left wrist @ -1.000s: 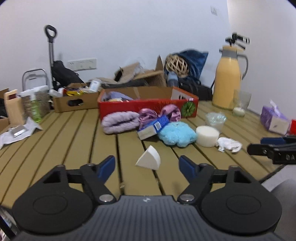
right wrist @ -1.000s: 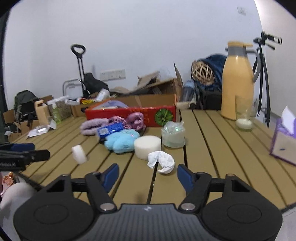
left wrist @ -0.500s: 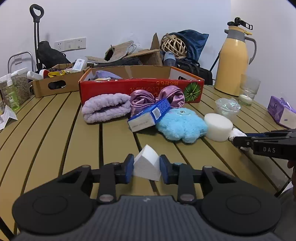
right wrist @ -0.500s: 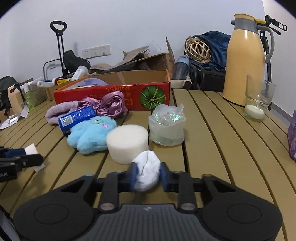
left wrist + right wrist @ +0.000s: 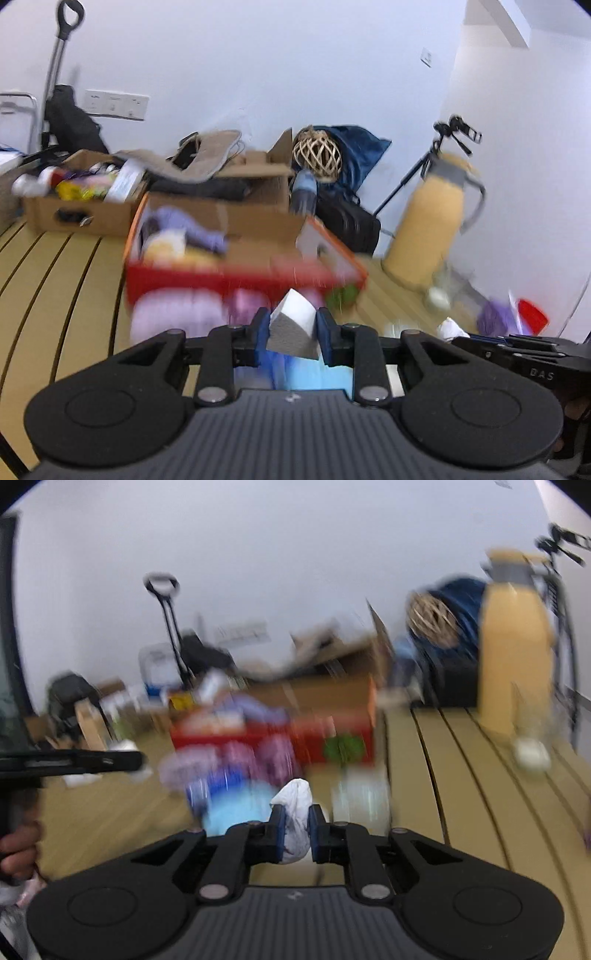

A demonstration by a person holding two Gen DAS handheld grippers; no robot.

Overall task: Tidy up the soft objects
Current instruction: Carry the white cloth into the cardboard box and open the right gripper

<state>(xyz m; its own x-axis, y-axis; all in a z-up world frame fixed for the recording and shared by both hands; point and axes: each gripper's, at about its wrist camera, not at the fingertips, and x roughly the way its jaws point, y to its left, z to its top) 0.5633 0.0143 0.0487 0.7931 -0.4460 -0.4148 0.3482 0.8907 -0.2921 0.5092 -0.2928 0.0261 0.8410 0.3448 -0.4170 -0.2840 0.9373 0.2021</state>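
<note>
Step in hand: carry — both pieces lifted off the slatted table (image 5: 55,266), heading toward the red box (image 5: 236,275), by my reading.
Left gripper (image 5: 291,334): narrow, pads pressed on the white foam wedge (image 5: 293,325), which sits just in front of the box's near wall.
Right gripper (image 5: 294,829): jaws closing, squeezing the white cloth wad (image 5: 295,812) between them.
Box: far centre, open-topped, some soft things already inside; other items lie blurred along its near side.
Next move: needs clearing the near wall, then release over the open interior — one hand at a time, likely.
</note>
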